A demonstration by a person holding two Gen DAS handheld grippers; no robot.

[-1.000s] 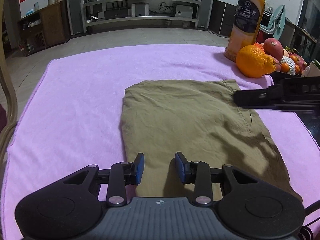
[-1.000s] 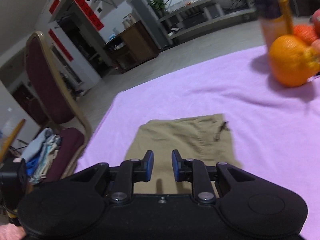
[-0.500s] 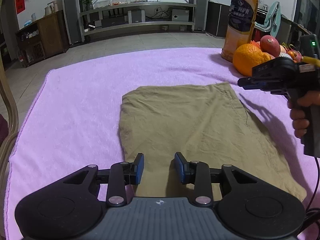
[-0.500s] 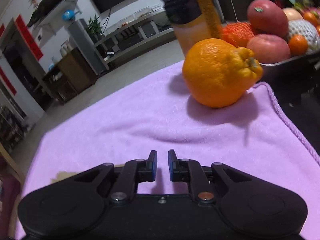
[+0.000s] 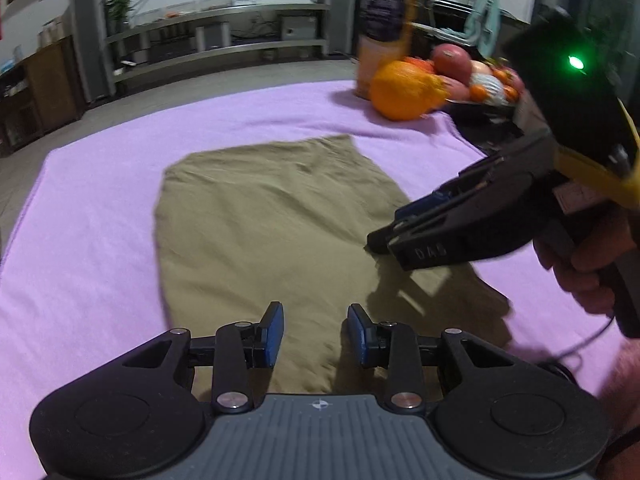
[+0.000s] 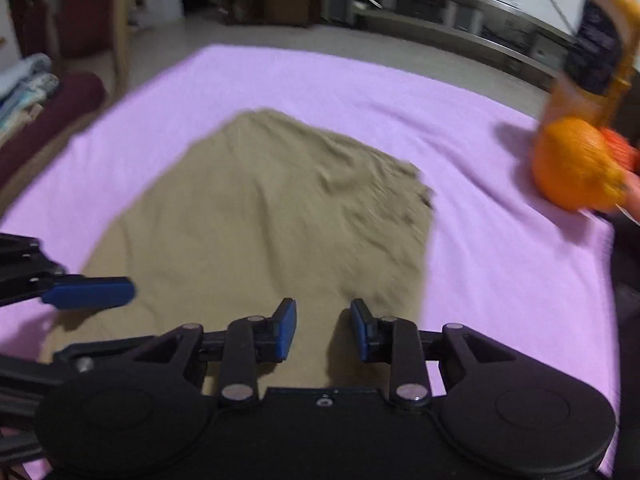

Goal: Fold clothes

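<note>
A khaki garment (image 5: 264, 216) lies flat on the purple towel (image 5: 92, 240) that covers the bench, roughly in the middle of the cloth, already folded into a broad oblong with some creases near its far end. Both views are motion-blurred.

Left claw (image 5: 315, 334): jaws parted, blue pads clear of each other, nothing between them. It hangs over the near edge of the garment; whether it touches the fabric cannot be told.

Right claw (image 6: 323, 330): jaws opening, with only fabric seen below the gap and nothing pinched between the pads. In the left wrist view the same claw (image 5: 380, 240) comes in from the right, its tips low over the garment's right edge, casting a shadow on the cloth; contact cannot be confirmed. A person's hand (image 5: 580, 264) grips its handle, and a green light (image 5: 575, 63) shows on the unit.

At the far right corner of the towel stand a juice bottle (image 5: 386, 28), a large orange (image 5: 404, 90) just in front of it, and a tray of mixed fruit (image 5: 480, 80) beside them, all well apart from the garment. A chair (image 6: 56, 92) with folded cloth on its seat stands off the bench's left side.
</note>
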